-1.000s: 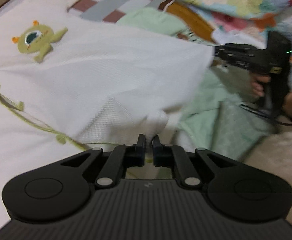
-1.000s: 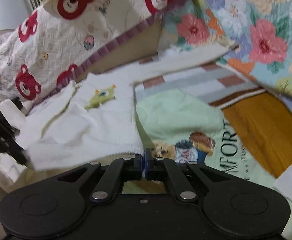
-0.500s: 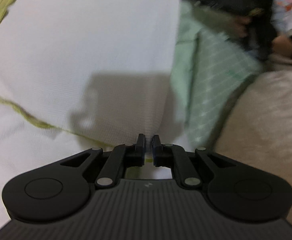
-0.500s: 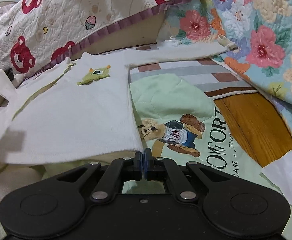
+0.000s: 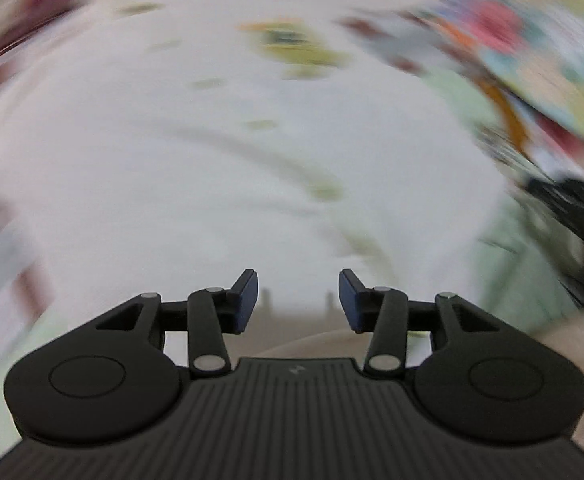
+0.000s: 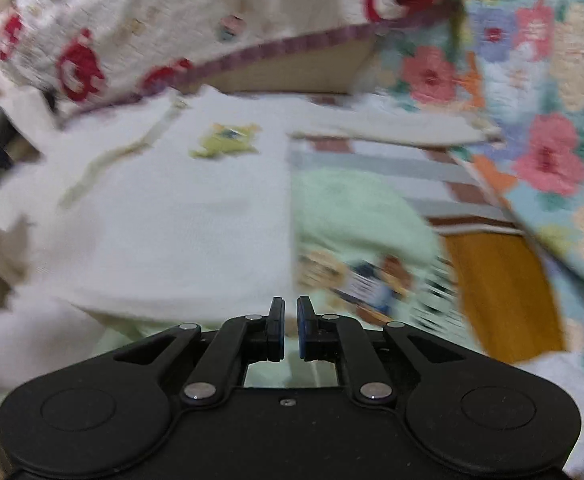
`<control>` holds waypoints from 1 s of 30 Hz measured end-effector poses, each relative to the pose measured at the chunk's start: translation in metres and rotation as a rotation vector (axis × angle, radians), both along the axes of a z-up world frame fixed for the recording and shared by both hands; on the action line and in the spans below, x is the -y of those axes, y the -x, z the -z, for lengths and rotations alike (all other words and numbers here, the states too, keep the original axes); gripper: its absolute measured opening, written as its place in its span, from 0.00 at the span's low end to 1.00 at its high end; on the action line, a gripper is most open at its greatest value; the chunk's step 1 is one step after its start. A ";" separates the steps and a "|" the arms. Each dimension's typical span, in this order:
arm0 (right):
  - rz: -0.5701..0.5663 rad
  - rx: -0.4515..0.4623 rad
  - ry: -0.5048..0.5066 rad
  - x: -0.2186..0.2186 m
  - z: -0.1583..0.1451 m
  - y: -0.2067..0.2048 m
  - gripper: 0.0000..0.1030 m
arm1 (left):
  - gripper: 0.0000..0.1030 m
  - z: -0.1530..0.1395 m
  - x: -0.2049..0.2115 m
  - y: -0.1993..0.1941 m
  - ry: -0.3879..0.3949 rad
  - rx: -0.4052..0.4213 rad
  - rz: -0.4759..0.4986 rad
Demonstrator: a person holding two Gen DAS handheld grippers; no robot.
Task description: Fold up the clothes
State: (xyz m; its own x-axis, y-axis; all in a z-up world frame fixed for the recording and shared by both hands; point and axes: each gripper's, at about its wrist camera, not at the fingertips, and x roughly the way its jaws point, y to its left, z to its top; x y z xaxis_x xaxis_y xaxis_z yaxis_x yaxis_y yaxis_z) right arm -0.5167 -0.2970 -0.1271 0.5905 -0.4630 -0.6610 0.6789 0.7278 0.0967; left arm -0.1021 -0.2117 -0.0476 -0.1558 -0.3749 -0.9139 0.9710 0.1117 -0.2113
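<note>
A white baby shirt (image 5: pixel 211 180) with a green monster patch (image 5: pixel 300 48) lies spread flat and fills the blurred left wrist view. My left gripper (image 5: pixel 298 300) hovers over its lower edge, open wide, with nothing between the fingers. In the right wrist view the same shirt (image 6: pixel 179 232) lies left of centre, its patch (image 6: pixel 223 140) towards the back and one sleeve (image 6: pixel 392 124) stretched out to the right. My right gripper (image 6: pixel 290 328) sits at the shirt's lower right corner, its jaws slightly apart and holding nothing.
A pale green blanket with a bear print (image 6: pixel 356 216) lies under and right of the shirt. A floral quilt (image 6: pixel 552 100) rises on the right and a red-bear quilt (image 6: pixel 91 52) at the back. An orange surface (image 6: pixel 500 288) shows at the right.
Both grippers were shut on the shirt's hem corners and have let go. The shirt, held up a second ago, now lies flat. The left gripper opened wide and swung fast; the right one parted slightly.
</note>
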 end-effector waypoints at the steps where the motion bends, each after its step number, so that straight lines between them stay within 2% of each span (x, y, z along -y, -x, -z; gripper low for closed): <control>1: -0.043 0.026 -0.017 0.000 -0.001 -0.012 0.10 | 0.42 0.003 -0.014 -0.010 -0.003 0.030 -0.059; 2: -0.090 0.051 -0.032 0.001 -0.003 -0.026 0.10 | 0.42 0.005 -0.028 -0.019 -0.001 0.049 -0.108; 5: -0.235 0.114 -0.080 0.000 -0.007 -0.069 0.10 | 0.43 0.012 -0.063 -0.033 0.028 0.022 -0.174; 9: -0.400 0.155 -0.205 -0.002 -0.006 -0.131 0.13 | 0.49 0.024 -0.073 -0.026 0.036 -0.026 -0.169; 11: -0.465 0.150 -0.280 -0.009 -0.004 -0.158 0.20 | 0.50 0.031 -0.078 -0.023 0.039 -0.050 -0.167; 13: -0.535 0.142 -0.310 -0.019 -0.001 -0.179 0.20 | 0.51 0.037 -0.084 -0.019 0.043 -0.074 -0.164; 15: -0.615 0.102 -0.285 -0.037 0.001 -0.196 0.27 | 0.55 0.043 -0.089 -0.015 0.047 -0.098 -0.162; 16: -0.655 0.078 -0.264 -0.046 0.003 -0.204 0.35 | 0.58 0.047 -0.091 -0.014 0.045 -0.108 -0.163; 17: -0.695 0.054 -0.241 -0.054 0.005 -0.210 0.42 | 0.66 0.051 -0.091 -0.013 0.033 -0.111 -0.172; 18: -0.730 0.034 -0.211 -0.062 0.006 -0.217 0.46 | 0.71 0.056 -0.092 -0.012 0.021 -0.114 -0.181; 19: -0.762 0.016 -0.178 -0.069 0.007 -0.224 0.52 | 0.71 0.060 -0.093 -0.012 0.014 -0.117 -0.194; 20: -0.783 -0.001 -0.146 -0.075 0.009 -0.229 0.57 | 0.69 0.062 -0.095 -0.014 0.019 -0.123 -0.218; 22: -0.801 -0.037 -0.085 -0.083 0.013 -0.237 0.59 | 0.51 0.065 -0.099 -0.018 0.029 -0.143 -0.249; 23: -0.796 -0.058 -0.071 -0.085 0.015 -0.242 0.59 | 0.26 0.063 -0.102 -0.017 0.036 -0.119 -0.246; 24: -0.793 -0.061 -0.080 -0.085 0.016 -0.244 0.59 | 0.05 0.061 -0.105 -0.016 0.043 -0.094 -0.243; 25: -0.793 -0.056 -0.096 -0.085 0.016 -0.245 0.59 | 0.00 0.058 -0.108 -0.014 0.052 -0.068 -0.238; 26: -0.795 -0.043 -0.119 -0.083 0.015 -0.246 0.59 | 0.00 0.054 -0.113 -0.013 0.072 -0.045 -0.234; 29: -0.797 0.012 -0.192 -0.074 0.007 -0.240 0.59 | 0.00 0.037 -0.137 -0.017 0.152 -0.073 -0.314; 30: -0.793 0.030 -0.219 -0.071 0.006 -0.238 0.59 | 0.00 0.031 -0.145 -0.017 0.178 -0.051 -0.338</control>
